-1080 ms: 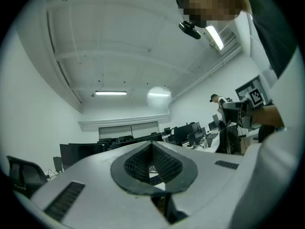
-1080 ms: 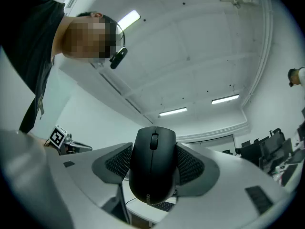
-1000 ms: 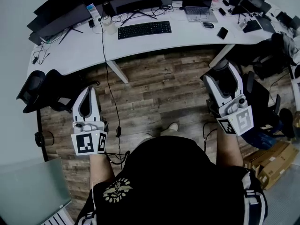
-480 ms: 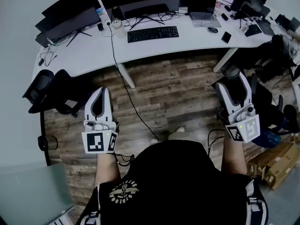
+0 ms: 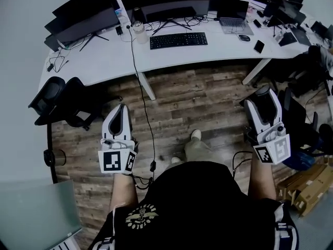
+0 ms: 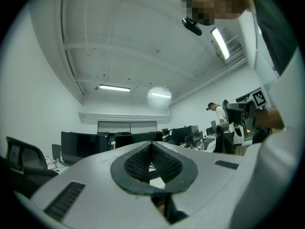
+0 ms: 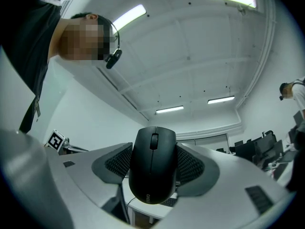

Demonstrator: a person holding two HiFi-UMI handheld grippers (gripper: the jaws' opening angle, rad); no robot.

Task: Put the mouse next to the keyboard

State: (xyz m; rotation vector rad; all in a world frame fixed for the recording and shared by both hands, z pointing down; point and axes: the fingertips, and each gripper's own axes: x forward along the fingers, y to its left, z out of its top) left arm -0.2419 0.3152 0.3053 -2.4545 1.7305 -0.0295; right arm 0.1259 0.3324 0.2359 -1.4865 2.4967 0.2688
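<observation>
In the head view a black keyboard (image 5: 178, 39) lies on the long white desk (image 5: 104, 61) at the top, in front of the monitors. My right gripper (image 5: 264, 94) hangs over the wooden floor well short of the desk, shut on a black mouse (image 5: 265, 103). The right gripper view shows that mouse (image 7: 152, 171) upright between the ribbed pads (image 7: 119, 162). My left gripper (image 5: 121, 110) is also over the floor, lower left of the keyboard. Its pads (image 6: 138, 161) meet at the tip with nothing between them.
Monitors (image 5: 86, 25), a laptop (image 5: 233, 15), a second mouse (image 5: 244, 37) and a phone (image 5: 258, 46) are on the desk. A black cable (image 5: 140, 98) drops from the desk across the floor. An office chair (image 5: 60, 100) stands at left, cardboard boxes (image 5: 307, 184) at right.
The desk and keyboard have slid right and lower in the head view as the person steps forward. Both grippers stay over the floor, the right one still holding the mouse.
</observation>
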